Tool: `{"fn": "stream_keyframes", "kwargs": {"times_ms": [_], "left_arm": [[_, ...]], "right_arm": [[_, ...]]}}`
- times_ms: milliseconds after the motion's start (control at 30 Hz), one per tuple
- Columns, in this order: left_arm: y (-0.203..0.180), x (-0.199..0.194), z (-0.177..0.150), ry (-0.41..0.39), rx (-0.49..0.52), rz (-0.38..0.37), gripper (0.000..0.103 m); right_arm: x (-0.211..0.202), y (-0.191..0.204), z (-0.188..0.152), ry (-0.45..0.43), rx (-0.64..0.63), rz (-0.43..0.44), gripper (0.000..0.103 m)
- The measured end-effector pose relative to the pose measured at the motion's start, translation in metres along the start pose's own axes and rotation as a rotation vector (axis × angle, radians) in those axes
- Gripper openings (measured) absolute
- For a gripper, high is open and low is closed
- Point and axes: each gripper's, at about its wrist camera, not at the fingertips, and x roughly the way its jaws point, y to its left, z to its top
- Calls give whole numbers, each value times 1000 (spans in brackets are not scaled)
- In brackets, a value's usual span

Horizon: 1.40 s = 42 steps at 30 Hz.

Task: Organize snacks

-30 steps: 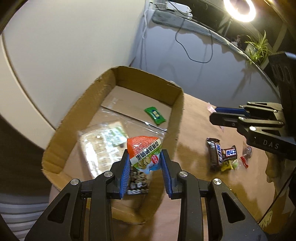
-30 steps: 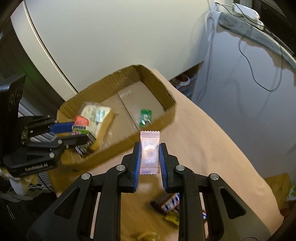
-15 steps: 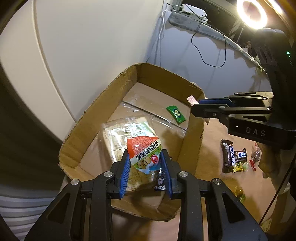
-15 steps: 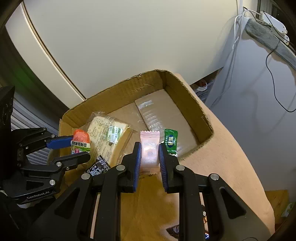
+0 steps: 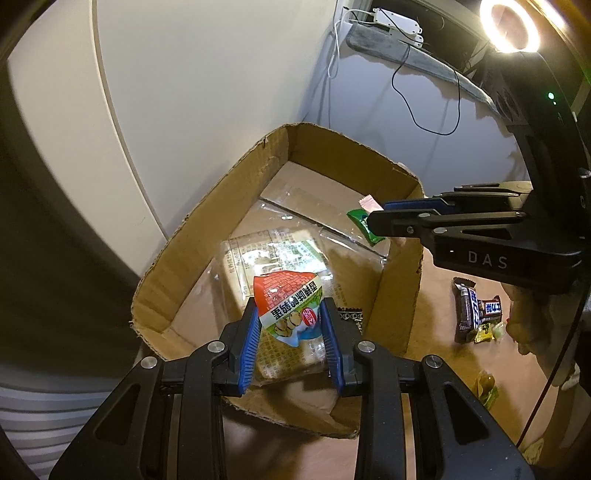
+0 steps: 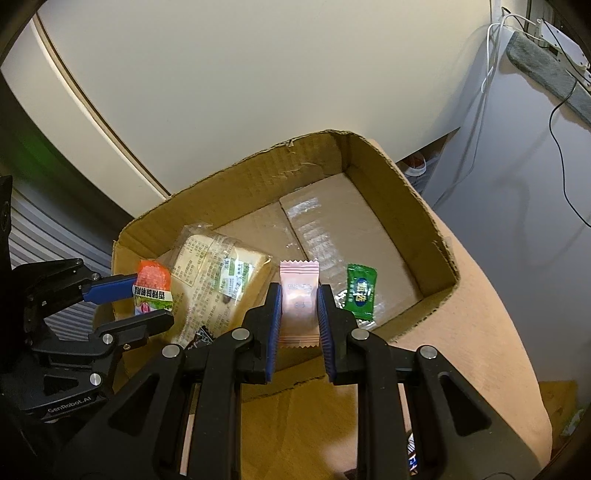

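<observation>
My left gripper (image 5: 290, 314) is shut on an orange and green snack packet (image 5: 286, 308), held over the near end of the open cardboard box (image 5: 207, 206). In the right wrist view that gripper (image 6: 147, 299) with its snack packet (image 6: 151, 286) hangs at the box's (image 6: 436, 236) left end. My right gripper (image 6: 299, 295) is shut on a pink candy wrapper (image 6: 298, 299) above the box's front wall. Inside lie a clear-wrapped bread pack (image 6: 210, 273) and a green candy (image 6: 360, 290). From the left wrist view the right gripper (image 5: 373, 218) reaches in over the right wall.
On the brown tabletop (image 5: 436, 354) right of the box lie chocolate bars (image 5: 476, 310) and small yellow-green candies (image 5: 485, 330). A hand (image 5: 528, 325) holds the right gripper. Pale wall and cables stand behind. A ring light (image 5: 511, 24) glows top right.
Both grippers have moved in over the box, the right one from above the table to the box's front wall. Each keeps its snack.
</observation>
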Motion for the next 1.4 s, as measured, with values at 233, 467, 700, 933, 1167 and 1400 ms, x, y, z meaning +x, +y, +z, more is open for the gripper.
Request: {"fn": "stream_keyframes", "kwargs": {"times_ms": [233, 467, 700, 933, 1167, 1400], "left_arm": [[1, -2, -1, -4, 2, 5, 36], [2, -2, 1, -8, -4, 13, 42], [-1, -7, 2, -18, 6, 18, 43], [-11, -12, 2, -27, 28, 10, 43], [-32, -13, -1, -24, 75, -28, 43], [-63, -5, -11, 13, 147, -80, 43]], "right_arm": [[3, 4, 2, -5, -6, 3, 20], [-1, 7, 2, -18, -10, -20, 51], [-9, 4, 0, -40, -1, -34, 68], [-26, -2, -10, -61, 12, -38, 68], [-54, -21, -38, -81, 64, -57, 69], [-81, -47, -93, -71, 139, -96, 69]]}}
